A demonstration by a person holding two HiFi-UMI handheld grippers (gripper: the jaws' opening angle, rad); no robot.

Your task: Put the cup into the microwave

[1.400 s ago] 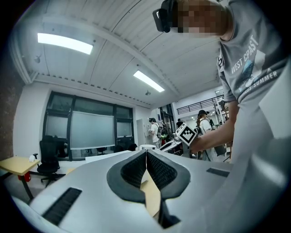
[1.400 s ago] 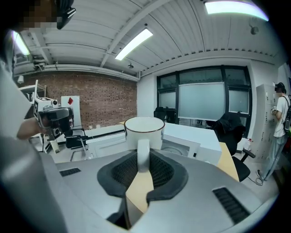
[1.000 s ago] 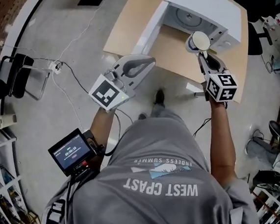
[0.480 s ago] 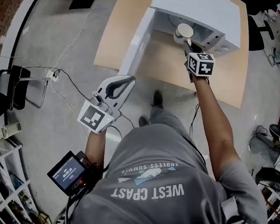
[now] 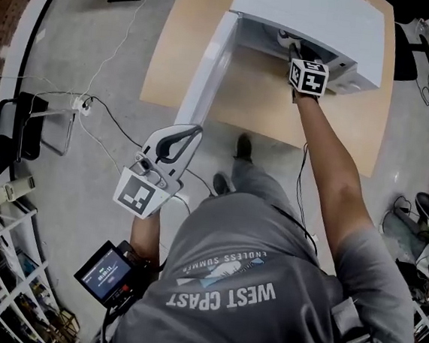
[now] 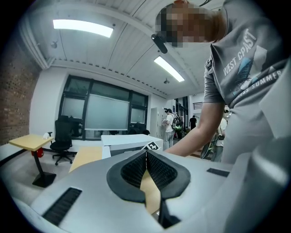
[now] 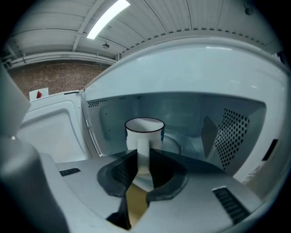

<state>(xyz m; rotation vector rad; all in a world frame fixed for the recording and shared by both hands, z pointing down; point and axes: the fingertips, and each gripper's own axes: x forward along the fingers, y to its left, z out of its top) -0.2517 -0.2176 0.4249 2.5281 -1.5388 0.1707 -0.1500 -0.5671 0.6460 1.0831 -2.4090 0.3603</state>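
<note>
On the wooden table (image 5: 181,58), the white microwave (image 5: 313,14) stands with its door (image 5: 203,79) swung open, and within its cavity the white, dark-rimmed cup (image 7: 144,131) is upright above the glass turntable (image 7: 175,142) (whether its base touches the glass cannot be told). The right gripper (image 5: 293,48) reaches into the opening at the end of an outstretched arm, jaws clamped on the cup's handle. The left gripper (image 5: 194,131), jaws pressed together on nothing, hangs over the floor near the door's outer edge, pointing roughly level.
</note>
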